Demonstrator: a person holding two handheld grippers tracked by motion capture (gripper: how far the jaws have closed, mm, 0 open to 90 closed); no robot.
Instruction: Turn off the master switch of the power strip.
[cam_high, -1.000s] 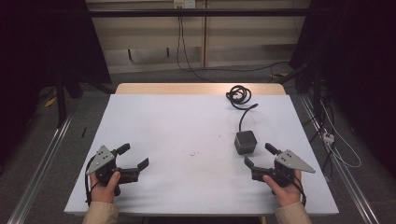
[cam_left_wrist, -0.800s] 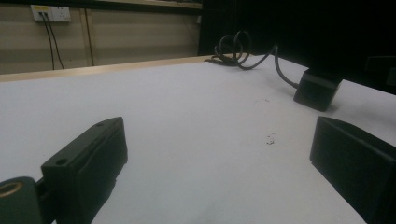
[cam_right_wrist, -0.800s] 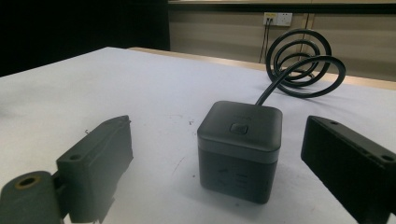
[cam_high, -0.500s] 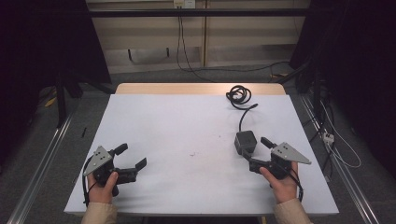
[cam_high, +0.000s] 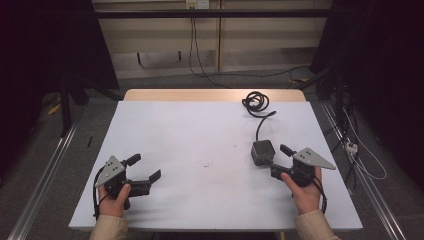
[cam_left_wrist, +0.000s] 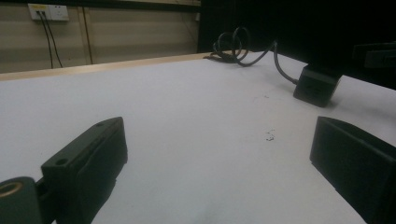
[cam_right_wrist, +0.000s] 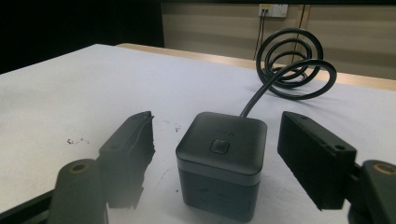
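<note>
We see a white table (cam_high: 200, 150) from above, with a person's two hands coming in from the bottom edge of the frame, each holding a two-jaw claw.

The right claw (cam_high: 272, 159) sits at the lower right of the high view, in the person's right hand (cam_high: 304, 187). Its jaws stand on either side of a small dark cube (cam_high: 262, 151) that rests on the table just right of centre. In the right gripper view the cube (cam_right_wrist: 222, 163) fills the lower middle of the frame, with a small square button on its top face. One jaw is at lower left and the other at right, and a strip of white table shows between each jaw and the cube's sides. So the jaws have just been closing around the cube but are not yet pressing on it: the claw is released, not grasping.

A dark cord (cam_high: 261, 122) runs from the cube's far side toward the upper part of the frame and ends in a loose coil (cam_high: 255, 102) near the table's far edge.

The left claw (cam_high: 145, 172) lies at the lower left of the high view, in the left hand (cam_high: 114, 196), well apart from the cube. In the left gripper view its jaws are spread wide with only bare table between them, so it is released and holds nothing. The cube (cam_left_wrist: 317, 85) appears there at the upper right.
</note>
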